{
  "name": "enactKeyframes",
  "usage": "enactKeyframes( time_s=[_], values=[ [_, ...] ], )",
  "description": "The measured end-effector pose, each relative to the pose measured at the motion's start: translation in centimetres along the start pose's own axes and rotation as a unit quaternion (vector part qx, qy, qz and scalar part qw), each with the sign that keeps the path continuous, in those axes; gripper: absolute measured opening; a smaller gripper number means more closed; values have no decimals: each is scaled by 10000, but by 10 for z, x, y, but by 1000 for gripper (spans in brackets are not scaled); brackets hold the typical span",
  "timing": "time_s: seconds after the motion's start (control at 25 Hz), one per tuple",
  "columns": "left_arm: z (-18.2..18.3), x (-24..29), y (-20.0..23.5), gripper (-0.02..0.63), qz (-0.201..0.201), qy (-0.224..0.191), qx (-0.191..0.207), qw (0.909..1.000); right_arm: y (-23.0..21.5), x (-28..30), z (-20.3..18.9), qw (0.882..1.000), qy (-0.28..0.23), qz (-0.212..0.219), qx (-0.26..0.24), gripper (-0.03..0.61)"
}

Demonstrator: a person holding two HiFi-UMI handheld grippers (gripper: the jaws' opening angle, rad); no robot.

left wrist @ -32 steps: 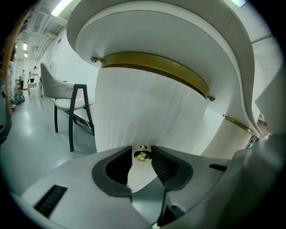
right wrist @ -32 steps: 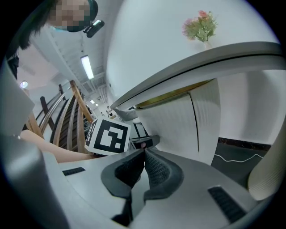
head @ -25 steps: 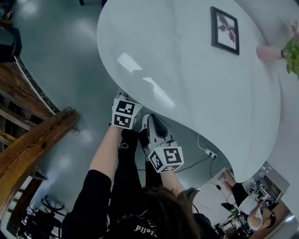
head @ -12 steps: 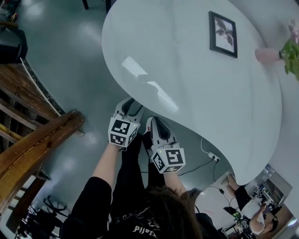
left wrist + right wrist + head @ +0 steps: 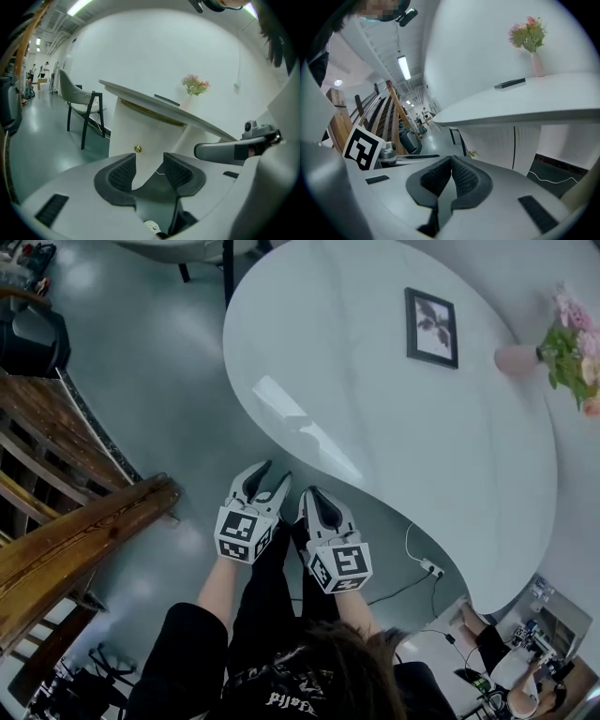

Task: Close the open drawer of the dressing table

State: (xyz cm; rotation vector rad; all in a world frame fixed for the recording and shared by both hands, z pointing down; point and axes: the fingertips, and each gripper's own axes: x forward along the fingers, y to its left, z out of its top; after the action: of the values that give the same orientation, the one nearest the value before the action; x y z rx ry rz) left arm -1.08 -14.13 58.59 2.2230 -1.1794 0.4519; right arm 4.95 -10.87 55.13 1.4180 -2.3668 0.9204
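Two claws are held out side by side near the curved edge of the shiny white dressing table [image 5: 375, 399]. The left gripper [image 5: 270, 476] has its jaws apart, with nothing between them. The right gripper [image 5: 315, 495] has its jaws pressed together, and it holds nothing.

The head view looks down on the table top. It shows a dark picture frame [image 5: 432, 327] lying flat and a small pink vase [image 5: 518, 359] with pink and green flowers [image 5: 574, 351] near the far edge. It also shows a brown wooden railing [image 5: 84, 531] on the left and a thin white cable [image 5: 412, 549] on the grey floor. From up there the table top hides the drawer.

The two gripper views look from low down, so they show the front of the table under the top. There sits the white drawer front [image 5: 136, 126] with a tiny round gold knob [image 5: 138, 148]. The knob shows just above the gap in the left gripper's jaws. In the right gripper view the drawer front looks flat and even with the white panel beside it, with a thin dark line between them. It does not seem to stick out.

Only the left gripper view shows a pale chair with black legs [image 5: 82, 101] standing well off to the left of the table.
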Motion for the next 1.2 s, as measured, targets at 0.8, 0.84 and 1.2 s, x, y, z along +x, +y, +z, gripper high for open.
enactKeyframes(
  time_s=[0.8,0.84,1.2],
  values=[
    [92,-86,-74,186,-167,-670,313,9971,33,-79,83,9975,-481,-36,-526,26],
    [93,-89,-79,186,-194,-665,355,9970,34,-85,84,9973,-495,-43,-550,26],
    [106,-122,-112,175,-363,-770,566,9948,52,-124,105,9939,-713,-110,-831,26]
  ],
)
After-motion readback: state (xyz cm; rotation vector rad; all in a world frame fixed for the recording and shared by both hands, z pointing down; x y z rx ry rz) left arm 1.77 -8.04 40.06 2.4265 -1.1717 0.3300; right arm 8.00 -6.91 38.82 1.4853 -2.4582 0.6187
